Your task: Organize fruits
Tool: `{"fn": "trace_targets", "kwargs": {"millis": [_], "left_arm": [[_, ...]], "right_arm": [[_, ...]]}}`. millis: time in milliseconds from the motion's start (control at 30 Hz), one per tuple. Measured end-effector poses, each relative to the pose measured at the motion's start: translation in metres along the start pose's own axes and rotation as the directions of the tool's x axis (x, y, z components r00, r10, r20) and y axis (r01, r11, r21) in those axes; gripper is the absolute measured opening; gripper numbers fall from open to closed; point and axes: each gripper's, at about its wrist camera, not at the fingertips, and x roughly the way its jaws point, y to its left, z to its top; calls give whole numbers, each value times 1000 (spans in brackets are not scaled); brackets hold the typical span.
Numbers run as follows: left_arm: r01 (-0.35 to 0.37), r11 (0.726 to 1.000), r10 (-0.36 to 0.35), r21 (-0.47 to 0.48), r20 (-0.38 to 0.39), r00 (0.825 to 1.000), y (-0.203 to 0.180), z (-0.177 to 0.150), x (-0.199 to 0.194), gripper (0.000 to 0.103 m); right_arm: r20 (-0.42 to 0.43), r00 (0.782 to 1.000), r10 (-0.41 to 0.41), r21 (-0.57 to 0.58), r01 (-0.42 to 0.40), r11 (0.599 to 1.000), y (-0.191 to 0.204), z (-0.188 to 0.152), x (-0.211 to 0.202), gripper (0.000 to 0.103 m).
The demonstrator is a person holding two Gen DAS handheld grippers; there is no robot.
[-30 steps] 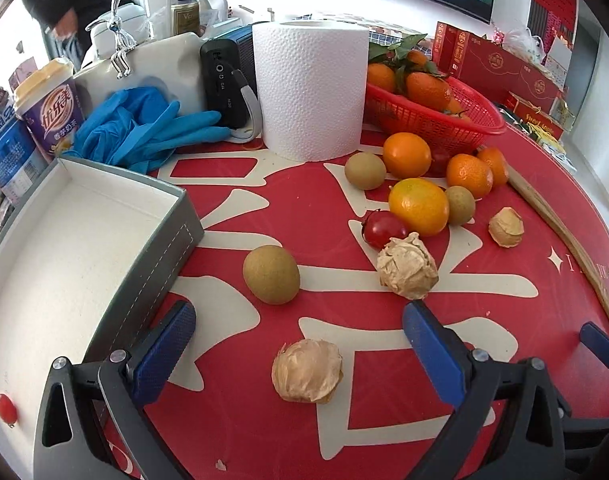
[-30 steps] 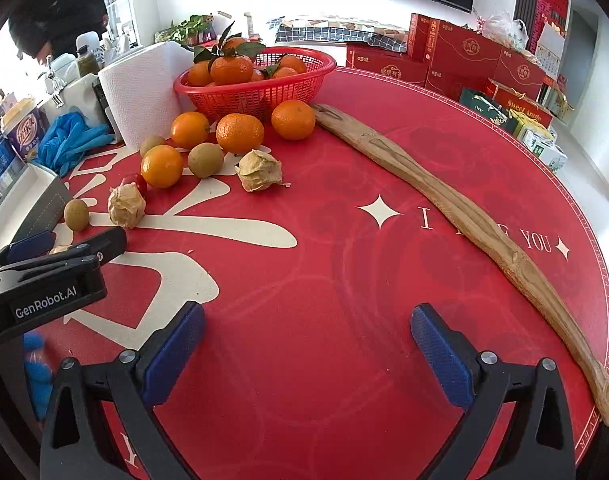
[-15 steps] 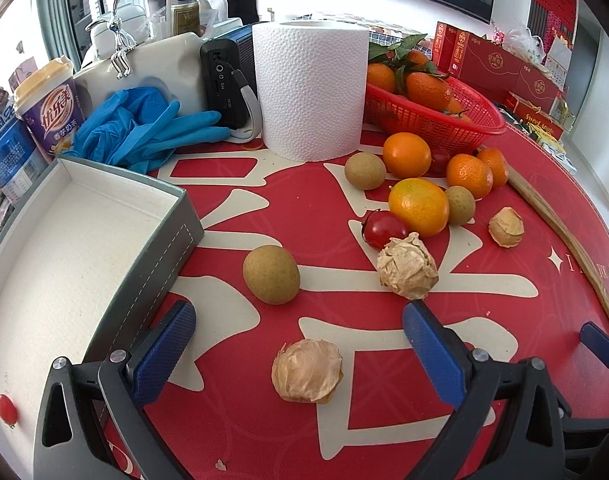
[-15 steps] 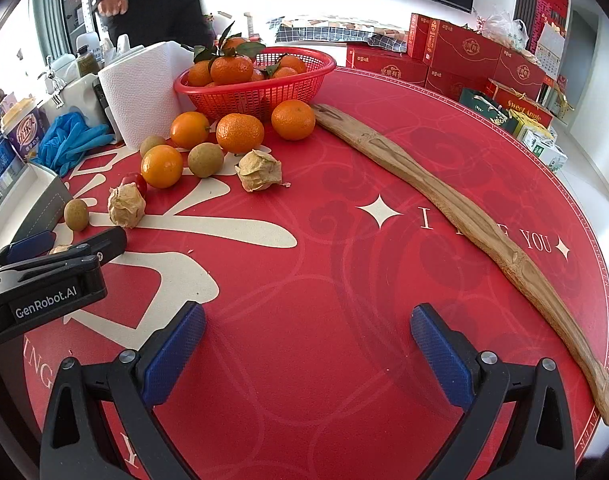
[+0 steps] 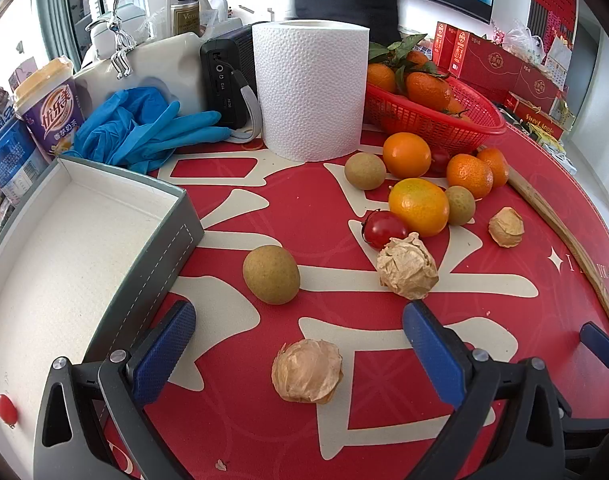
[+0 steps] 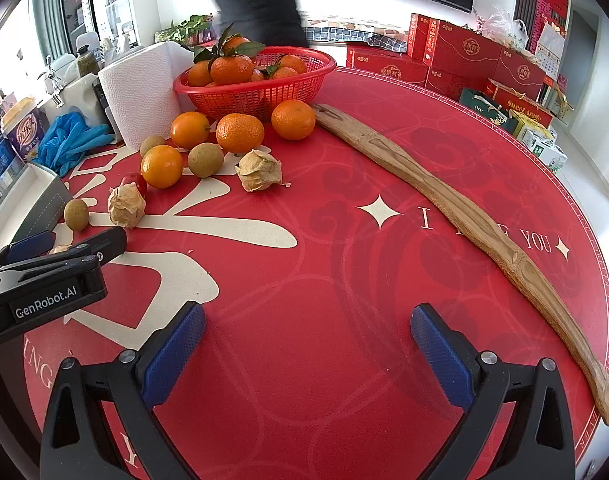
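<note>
My left gripper (image 5: 300,344) is open, low over the red table, with a papery husked fruit (image 5: 307,371) lying between its fingers, untouched. Just beyond lie a brown round fruit (image 5: 271,274), a second husked fruit (image 5: 407,267), a cherry tomato (image 5: 384,229) and several oranges (image 5: 418,206). A grey box (image 5: 104,240) with a white inside sits to the left, holding one small tomato (image 5: 6,410). My right gripper (image 6: 308,344) is open over bare red tabletop, with nothing between its fingers. The left gripper body (image 6: 44,280) shows at its left.
A red basket (image 6: 256,84) of tangerines stands at the back beside a paper towel roll (image 5: 310,88). Blue gloves (image 5: 144,128), a cup (image 5: 48,108) and a black speaker (image 5: 224,80) crowd the back left. A long wooden stick (image 6: 464,216) crosses the right side. A person stands behind the table.
Both grippers have stayed put. The person behind the table has walked from the left to the middle of the background.
</note>
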Motion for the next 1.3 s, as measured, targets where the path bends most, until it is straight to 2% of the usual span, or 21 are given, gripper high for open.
{"fn": "trace_targets", "kwargs": {"millis": [467, 767, 1067, 1233, 1300], "left_arm": [[-1, 1000, 1, 0, 0, 1000, 0, 0, 0, 103], [-1, 1000, 1, 0, 1, 1000, 0, 0, 0, 103], [-9, 1000, 9, -11, 1, 1000, 0, 1, 1, 103], [-6, 1000, 6, -1, -12, 1000, -1, 5, 4, 103], [-13, 1000, 13, 4, -16, 1000, -3, 5, 3, 103]], "right_arm": [[0, 1000, 1, -2, -1, 1000, 0, 0, 0, 103], [-10, 998, 68, -95, -69, 993, -12, 1, 1, 103], [-19, 998, 62, -75, -63, 995, -14, 35, 23, 103], [-11, 988, 155, -53, -155, 986, -7, 59, 34, 103], [-8, 986, 164, -59, -164, 985, -1, 66, 39, 103]]}}
